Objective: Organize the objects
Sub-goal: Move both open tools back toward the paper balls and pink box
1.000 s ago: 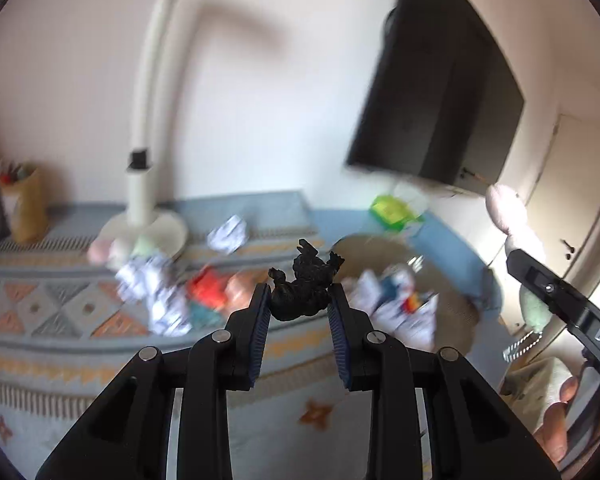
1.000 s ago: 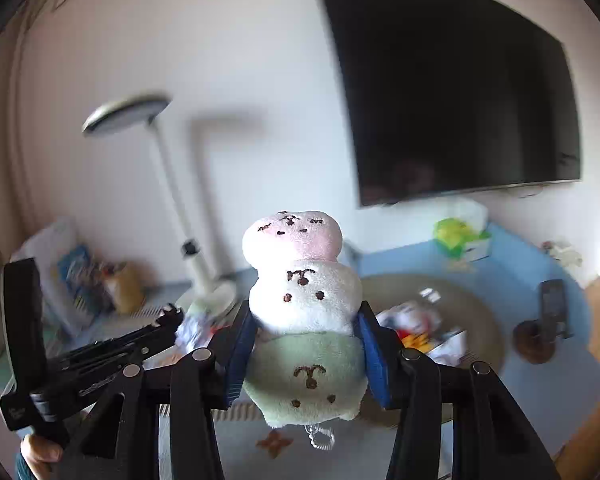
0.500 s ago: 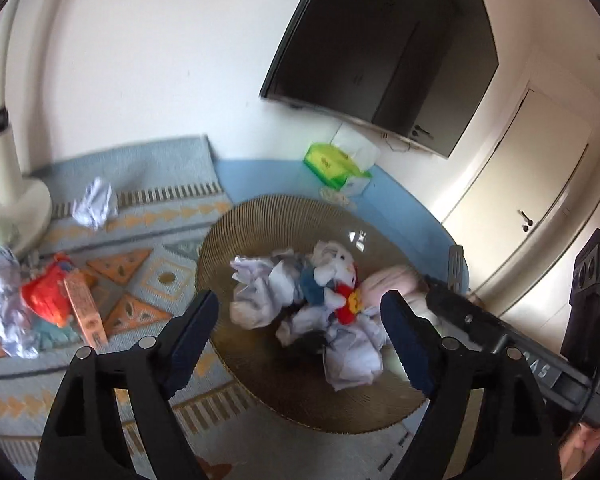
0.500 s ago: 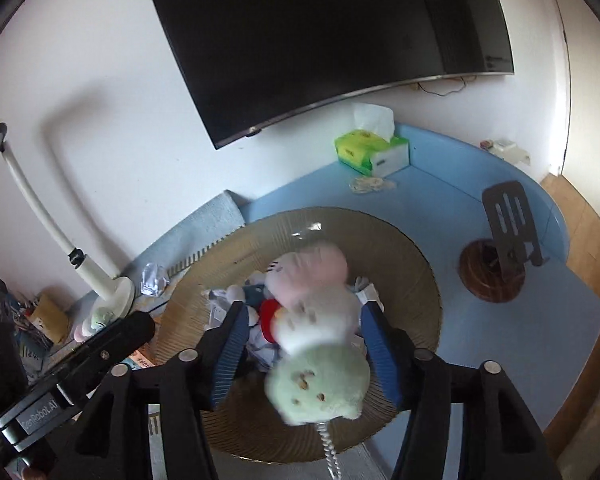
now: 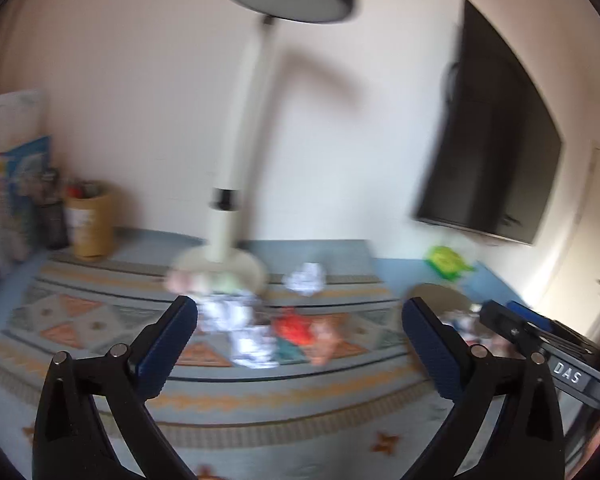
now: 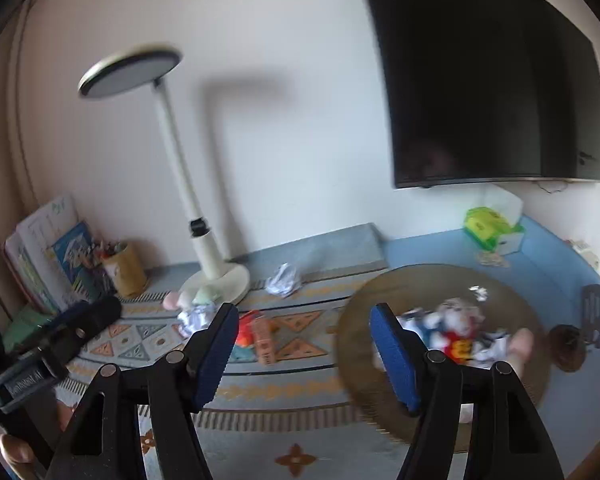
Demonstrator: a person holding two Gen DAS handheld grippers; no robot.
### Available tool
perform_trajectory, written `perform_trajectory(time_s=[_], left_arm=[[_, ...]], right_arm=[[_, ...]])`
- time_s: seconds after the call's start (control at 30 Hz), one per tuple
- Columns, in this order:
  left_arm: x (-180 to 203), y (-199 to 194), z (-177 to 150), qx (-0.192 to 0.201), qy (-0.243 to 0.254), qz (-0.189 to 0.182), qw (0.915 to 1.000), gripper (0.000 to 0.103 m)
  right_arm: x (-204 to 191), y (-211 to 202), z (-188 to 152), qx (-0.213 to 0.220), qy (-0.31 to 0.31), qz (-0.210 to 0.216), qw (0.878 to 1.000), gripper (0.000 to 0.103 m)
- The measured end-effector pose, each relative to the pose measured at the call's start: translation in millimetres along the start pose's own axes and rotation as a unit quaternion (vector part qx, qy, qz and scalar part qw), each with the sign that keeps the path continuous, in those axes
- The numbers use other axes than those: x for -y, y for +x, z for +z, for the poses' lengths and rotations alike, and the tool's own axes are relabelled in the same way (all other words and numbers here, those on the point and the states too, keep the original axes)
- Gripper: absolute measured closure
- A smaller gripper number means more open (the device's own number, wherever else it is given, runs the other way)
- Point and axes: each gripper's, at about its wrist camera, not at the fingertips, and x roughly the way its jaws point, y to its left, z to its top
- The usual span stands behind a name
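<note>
My left gripper [image 5: 300, 336] is open and empty above the patterned mat [image 5: 100, 320]. My right gripper [image 6: 304, 340] is open and empty too. A round brown woven tray [image 6: 380, 296] at the right holds a heap of plush toys [image 6: 456, 332] and crumpled paper. On the mat lie crumpled paper balls [image 6: 284, 280], a red-orange toy [image 6: 248, 332], an orange box [image 6: 264, 340] and a small pastel plush [image 6: 188, 298] by the lamp base. The left wrist view is blurred; the paper [image 5: 236, 320] and red toy [image 5: 296, 328] show between the fingers.
A white desk lamp [image 6: 204, 240] stands at the back of the mat. Books [image 6: 48, 256] and a pen cup [image 6: 124, 268] are at the far left. A green tissue box [image 6: 488, 228], a phone stand [image 6: 576, 340] and a wall TV [image 6: 492, 80] are at the right.
Both grippers let go of their toys, the black figure and the stacked plush, over the tray, and have swung back left toward the mat, open.
</note>
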Motion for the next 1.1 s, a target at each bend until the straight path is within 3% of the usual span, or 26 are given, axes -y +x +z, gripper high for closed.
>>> perform_trajectory(time_s=[0.1, 0.23, 0.4, 0.53, 0.7, 1.1], left_arm=[[-34.7, 17.5, -22.6, -0.033, 0.002, 0.044, 0.9985, 0.001], [-64.5, 52.0, -60.4, -0.082, -0.019, 0.068, 0.9941, 0.001], [-68.1, 69.7, -81.6, -0.114, -0.031, 0.075, 0.9902, 0.001], [-51.6, 72.2, -85.9, -0.128, 0.009, 0.07, 0.9892, 0.001], [-30.9, 66.2, -88.3, -0.109, 0.066, 0.093, 0.9876, 0.001], [-33.4, 68.4, -89.1, -0.117, 0.063, 0.097, 0.9863, 0.001]], right_arm=[[-25.7, 28.8, -24.5, -0.028, -0.015, 0.027, 0.999, 0.036], [-53.3, 75.4, -69.9, -0.072, -0.046, 0.039, 0.996, 0.036], [-63.8, 118.1, -106.3, -0.126, -0.078, 0.012, 0.989, 0.036], [-61.3, 122.5, -108.8, -0.12, -0.078, -0.015, 0.99, 0.036], [-64.9, 126.0, -110.3, -0.133, -0.093, -0.039, 0.986, 0.036], [-65.1, 130.9, -112.1, -0.138, -0.098, -0.046, 0.985, 0.036]])
